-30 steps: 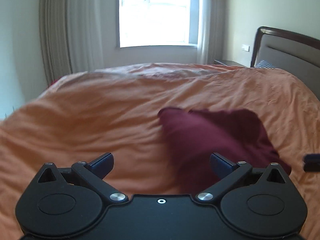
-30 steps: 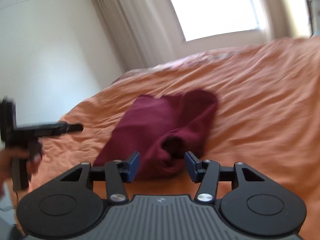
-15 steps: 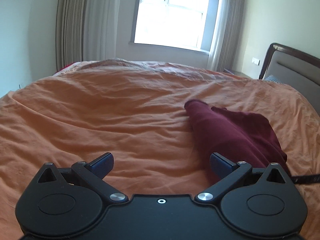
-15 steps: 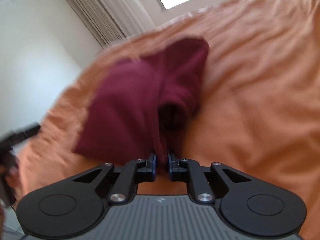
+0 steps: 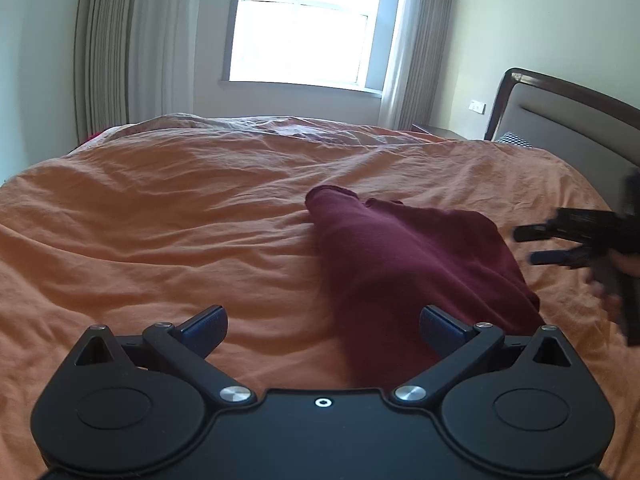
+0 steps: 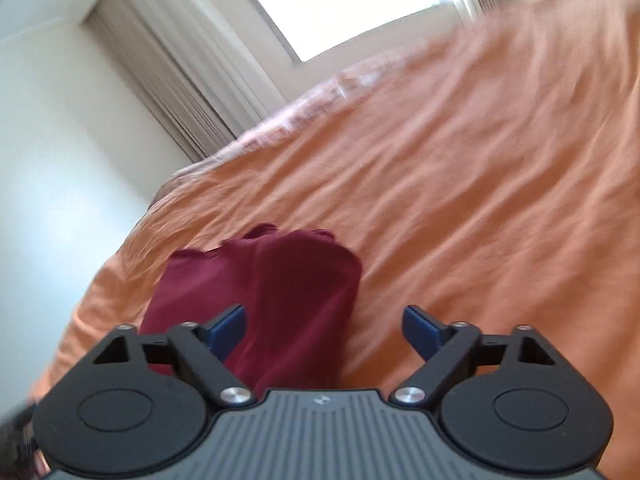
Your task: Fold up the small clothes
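A dark red garment (image 5: 404, 272) lies bunched and partly folded on the orange bedspread (image 5: 160, 220). My left gripper (image 5: 322, 326) is open just above the bed, with the garment's near end reaching between its fingers on the right side. In the right wrist view the same garment (image 6: 272, 292) lies under the left finger and the gap of my right gripper (image 6: 324, 326), which is open and holds nothing. From the left wrist view the right gripper (image 5: 560, 240) shows blurred at the right edge, beyond the garment, held by a hand.
The bed has a dark wooden headboard (image 5: 560, 120) at the right with a checked pillow (image 5: 514, 140) below it. A bright window (image 5: 304, 24) with pale curtains (image 5: 104, 48) stands beyond the bed. Wrinkled orange cover spreads widely left of the garment.
The right gripper, shut on the garment half a second ago, has opened and let it go, and has drawn back. The left gripper stays open and has shifted only slightly.
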`<state>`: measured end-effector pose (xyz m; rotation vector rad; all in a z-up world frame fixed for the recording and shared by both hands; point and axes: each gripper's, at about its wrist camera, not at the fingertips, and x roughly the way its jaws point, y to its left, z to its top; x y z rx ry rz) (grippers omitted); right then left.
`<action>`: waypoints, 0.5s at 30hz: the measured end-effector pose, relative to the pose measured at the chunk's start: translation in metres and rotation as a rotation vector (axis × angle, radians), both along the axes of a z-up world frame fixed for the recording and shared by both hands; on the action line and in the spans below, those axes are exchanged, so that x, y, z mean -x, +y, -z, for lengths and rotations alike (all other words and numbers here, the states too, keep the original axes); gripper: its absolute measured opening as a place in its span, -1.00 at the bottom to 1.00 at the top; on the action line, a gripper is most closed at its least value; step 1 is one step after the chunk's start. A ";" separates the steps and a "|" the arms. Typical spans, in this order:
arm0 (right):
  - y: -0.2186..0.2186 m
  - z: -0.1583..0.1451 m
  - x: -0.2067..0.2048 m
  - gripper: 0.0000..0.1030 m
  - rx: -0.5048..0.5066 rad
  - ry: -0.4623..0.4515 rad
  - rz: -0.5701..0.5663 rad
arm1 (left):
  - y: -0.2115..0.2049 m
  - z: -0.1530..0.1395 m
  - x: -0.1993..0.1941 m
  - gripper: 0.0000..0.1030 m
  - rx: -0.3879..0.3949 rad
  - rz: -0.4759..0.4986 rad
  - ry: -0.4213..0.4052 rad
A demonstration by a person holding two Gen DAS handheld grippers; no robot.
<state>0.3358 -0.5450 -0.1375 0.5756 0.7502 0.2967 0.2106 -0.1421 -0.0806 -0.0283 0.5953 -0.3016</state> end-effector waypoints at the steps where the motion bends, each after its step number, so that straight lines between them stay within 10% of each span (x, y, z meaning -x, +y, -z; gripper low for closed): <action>1: -0.005 0.008 -0.014 0.54 -0.040 0.030 0.008 | -0.002 -0.001 0.000 0.99 -0.005 0.008 -0.004; 2: -0.008 0.015 -0.026 0.47 -0.081 0.049 0.014 | -0.003 -0.001 0.000 0.99 -0.013 0.015 -0.008; 4: -0.013 0.022 -0.041 -0.30 -0.121 0.056 0.010 | -0.004 -0.002 -0.002 0.99 -0.029 0.024 -0.016; 7: -0.012 0.015 -0.059 -0.65 -0.116 0.001 -0.058 | -0.004 -0.001 -0.005 0.99 -0.047 0.020 -0.027; 11: -0.023 0.018 -0.082 -0.69 -0.106 -0.013 -0.050 | -0.002 0.004 -0.012 0.99 -0.030 0.007 -0.011; 15: -0.033 0.043 -0.089 -0.20 -0.156 0.067 -0.011 | -0.006 0.012 -0.015 0.99 -0.047 0.004 0.011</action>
